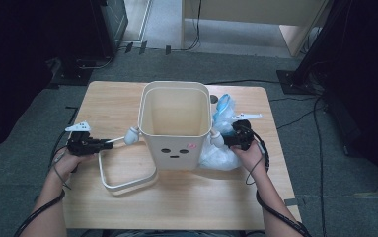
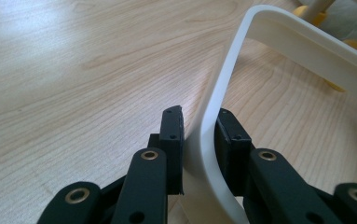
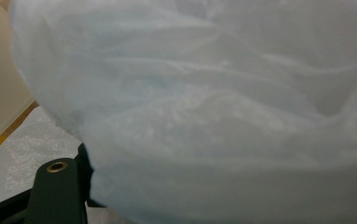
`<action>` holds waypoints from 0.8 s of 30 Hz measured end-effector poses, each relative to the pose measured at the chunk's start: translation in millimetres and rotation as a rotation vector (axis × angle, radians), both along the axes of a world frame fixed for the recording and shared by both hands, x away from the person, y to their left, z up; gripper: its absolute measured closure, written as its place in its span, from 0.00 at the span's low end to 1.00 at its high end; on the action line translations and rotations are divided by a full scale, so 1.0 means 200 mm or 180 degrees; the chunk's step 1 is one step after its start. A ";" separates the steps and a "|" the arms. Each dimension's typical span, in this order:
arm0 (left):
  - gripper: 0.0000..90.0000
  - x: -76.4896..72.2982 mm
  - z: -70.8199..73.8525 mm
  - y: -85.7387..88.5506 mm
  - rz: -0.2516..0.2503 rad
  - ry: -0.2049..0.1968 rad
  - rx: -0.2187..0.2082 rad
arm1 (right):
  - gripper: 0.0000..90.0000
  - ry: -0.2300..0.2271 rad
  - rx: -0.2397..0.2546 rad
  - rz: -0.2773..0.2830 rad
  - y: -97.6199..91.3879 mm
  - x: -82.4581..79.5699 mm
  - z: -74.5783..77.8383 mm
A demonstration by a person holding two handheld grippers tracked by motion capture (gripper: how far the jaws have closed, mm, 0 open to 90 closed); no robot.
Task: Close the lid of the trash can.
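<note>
The left gripper (image 2: 199, 140) had its two black jaws closed narrowly on the cream ring frame (image 2: 306, 44), which lay flat on the wooden table (image 1: 186, 197) just left of the bin. The cream bin (image 1: 175, 126) stood upright at the table's centre, with a translucent plastic bag (image 1: 221, 155) bunched against its right side. The right gripper (image 1: 226, 139) was pressed into that bag (image 3: 213, 116), which covered its jaws, so their opening could not be determined.
</note>
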State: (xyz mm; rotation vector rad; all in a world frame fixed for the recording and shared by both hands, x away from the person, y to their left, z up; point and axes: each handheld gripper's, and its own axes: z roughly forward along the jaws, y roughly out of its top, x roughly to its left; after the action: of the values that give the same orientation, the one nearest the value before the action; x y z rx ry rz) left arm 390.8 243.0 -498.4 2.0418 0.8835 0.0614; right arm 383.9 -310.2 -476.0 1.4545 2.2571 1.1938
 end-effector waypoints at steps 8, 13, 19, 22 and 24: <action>0.84 -0.01 0.09 0.00 -0.0009 -0.0010 0.0003 | 0.32 -0.0006 -0.0001 0.0006 0.00 0.00 0.00; 0.83 -0.01 0.12 0.00 -0.0057 0.0016 0.0001 | 0.32 0.0003 0.0002 0.0007 0.00 0.00 0.00; 0.83 -0.01 0.15 0.00 -0.0115 0.0034 0.0039 | 0.32 0.0006 -0.0006 0.0012 0.00 0.00 0.00; 0.83 -0.02 0.17 0.01 -0.0146 0.0050 -0.0014 | 0.32 0.0010 -0.0009 0.0010 0.00 0.00 0.00; 0.83 -0.03 0.19 0.02 -0.0137 0.0037 -0.0052 | 0.32 0.0007 -0.0013 0.0009 0.00 0.00 0.00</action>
State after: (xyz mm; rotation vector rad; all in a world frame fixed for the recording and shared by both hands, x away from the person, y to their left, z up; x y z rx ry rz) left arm 385.1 247.5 -460.4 2.0471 0.8443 0.0188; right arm 383.8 -309.5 -476.5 1.4522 2.2626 1.1881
